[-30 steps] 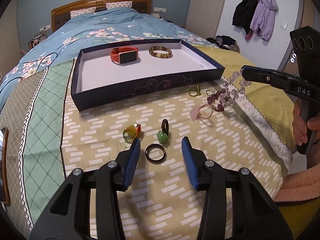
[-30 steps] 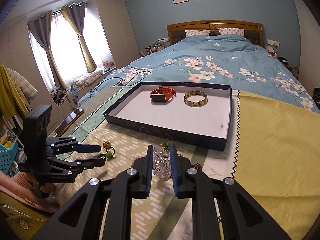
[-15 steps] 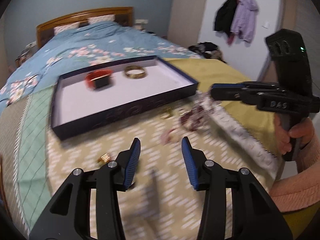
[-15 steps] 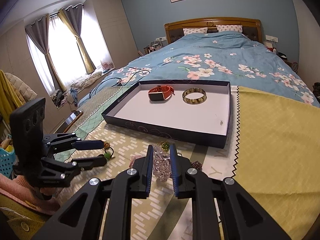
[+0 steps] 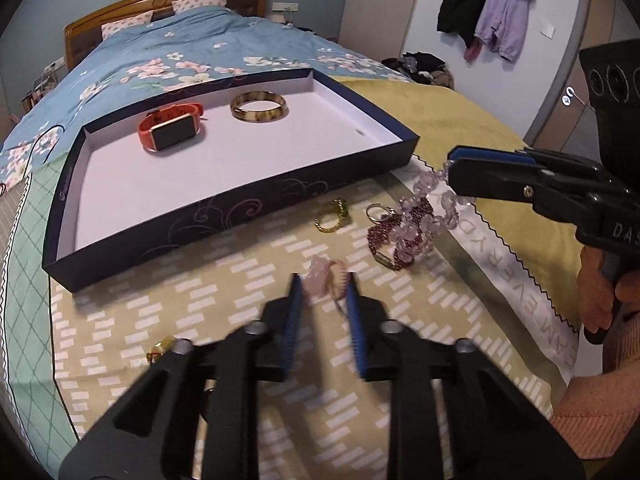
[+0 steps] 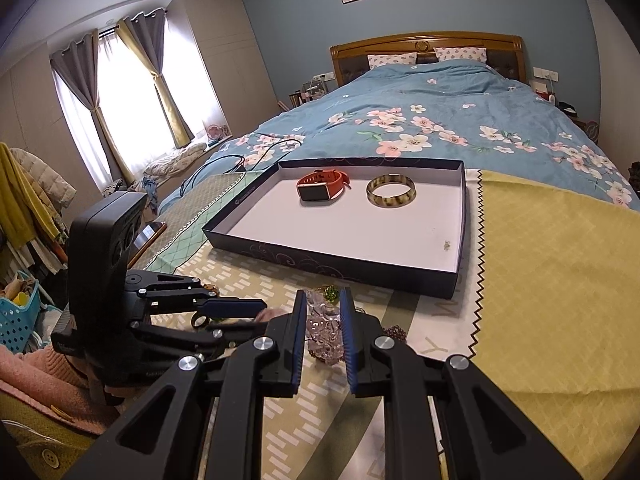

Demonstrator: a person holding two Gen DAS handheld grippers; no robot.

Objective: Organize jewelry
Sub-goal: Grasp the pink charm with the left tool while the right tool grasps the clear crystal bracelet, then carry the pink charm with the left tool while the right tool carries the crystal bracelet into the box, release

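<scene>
A dark blue tray [image 5: 224, 208] lies on the bed and holds an orange smartwatch [image 5: 170, 130] and a tortoiseshell bangle [image 5: 259, 107]. My right gripper [image 6: 323, 316] is shut on a clear crystal bead bracelet [image 5: 430, 220] that hangs over a dark red bead bracelet [image 5: 386, 236]. My left gripper [image 5: 322, 286] is open, its fingertips on either side of a pink ring [image 5: 328, 274] on the cloth. A gold ring [image 5: 332, 216] and a thin ring [image 5: 378, 212] lie near the tray's front wall. The tray also shows in the right wrist view [image 6: 332, 264].
A gold ornament [image 5: 160, 350] lies on the patterned cloth at the left. The yellow cloth [image 6: 560, 280] covers the bed's right side. The floral duvet [image 6: 440, 128] stretches behind the tray. The left gripper body [image 6: 108, 264] stands at the left of the right wrist view.
My left gripper has moved right and forward from the black ring to the pink ring. My right gripper still holds the crystal bracelet, lifted slightly.
</scene>
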